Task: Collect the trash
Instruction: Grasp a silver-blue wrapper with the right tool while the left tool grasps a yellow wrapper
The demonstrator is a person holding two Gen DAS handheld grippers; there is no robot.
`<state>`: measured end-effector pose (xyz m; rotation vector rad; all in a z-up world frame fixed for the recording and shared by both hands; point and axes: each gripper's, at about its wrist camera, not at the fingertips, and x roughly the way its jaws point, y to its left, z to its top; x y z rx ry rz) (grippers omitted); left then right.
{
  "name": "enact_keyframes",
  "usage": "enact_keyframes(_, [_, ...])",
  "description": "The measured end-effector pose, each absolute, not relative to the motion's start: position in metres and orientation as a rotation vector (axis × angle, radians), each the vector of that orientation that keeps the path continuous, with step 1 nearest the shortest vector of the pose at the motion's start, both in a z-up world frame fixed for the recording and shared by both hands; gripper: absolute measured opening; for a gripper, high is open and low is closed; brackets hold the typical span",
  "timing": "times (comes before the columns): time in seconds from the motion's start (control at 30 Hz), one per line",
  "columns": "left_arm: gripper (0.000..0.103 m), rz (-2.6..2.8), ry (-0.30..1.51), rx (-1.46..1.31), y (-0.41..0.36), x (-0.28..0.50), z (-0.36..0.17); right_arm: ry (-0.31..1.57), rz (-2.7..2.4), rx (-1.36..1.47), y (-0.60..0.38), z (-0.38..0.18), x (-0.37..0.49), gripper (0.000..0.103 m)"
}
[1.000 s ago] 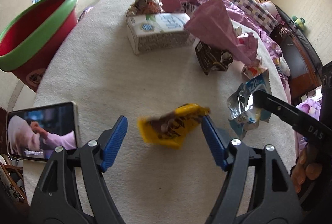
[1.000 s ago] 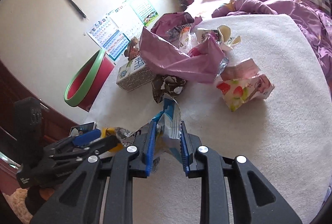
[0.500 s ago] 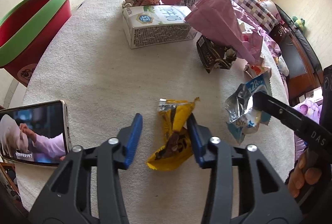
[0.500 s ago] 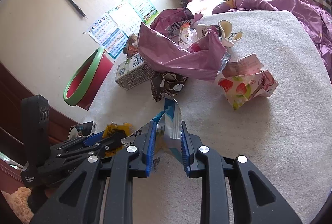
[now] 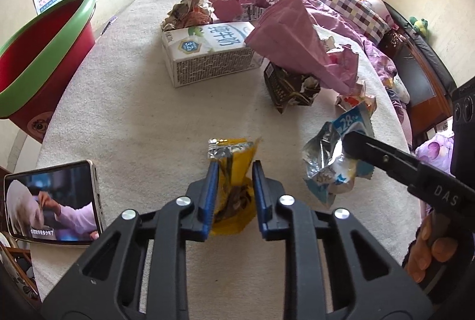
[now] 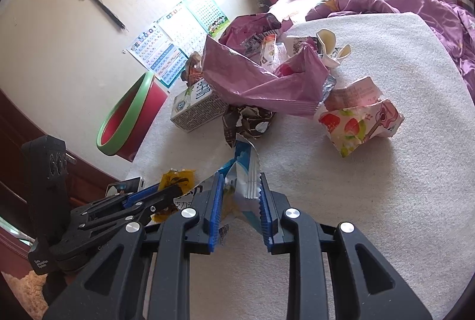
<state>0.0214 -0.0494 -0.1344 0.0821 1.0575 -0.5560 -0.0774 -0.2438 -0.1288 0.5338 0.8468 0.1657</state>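
Foil crinkles: the left hand-held gripper (image 5: 233, 186), jaws just closing, clamps a glossy yellow wrapper (image 5: 233, 168) above the nubbly cream blanket (image 5: 133, 112); its lower end is hidden. The right hand-held gripper (image 6: 241, 198) pinches a blue-and-silver packet (image 6: 245, 171).

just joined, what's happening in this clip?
A person with a gripper in each hand is collecting trash off a cream blanket. The left gripper has just been closing on a yellow wrapper, now pinched between its pads. The right gripper holds a blue-white wrapper. A milk carton, pink bag and other wrappers still lie there. The red bin stands at the left edge.
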Motion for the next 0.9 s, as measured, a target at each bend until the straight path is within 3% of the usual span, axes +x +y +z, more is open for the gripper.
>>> enact_keyframes(0.57, [0.021, -0.534, 1.05, 0.079, -0.041, 0.028, -0.134, 0.926, 0.158, 0.499, -0.231, -0.141, -0.065, 0.025])
enact_keyframes(0.9, [0.021, -0.552, 1.075, 0.093, -0.046, 0.029, -0.142, 0.972, 0.151, 0.528, -0.234, -0.154, -0.063, 0.051])
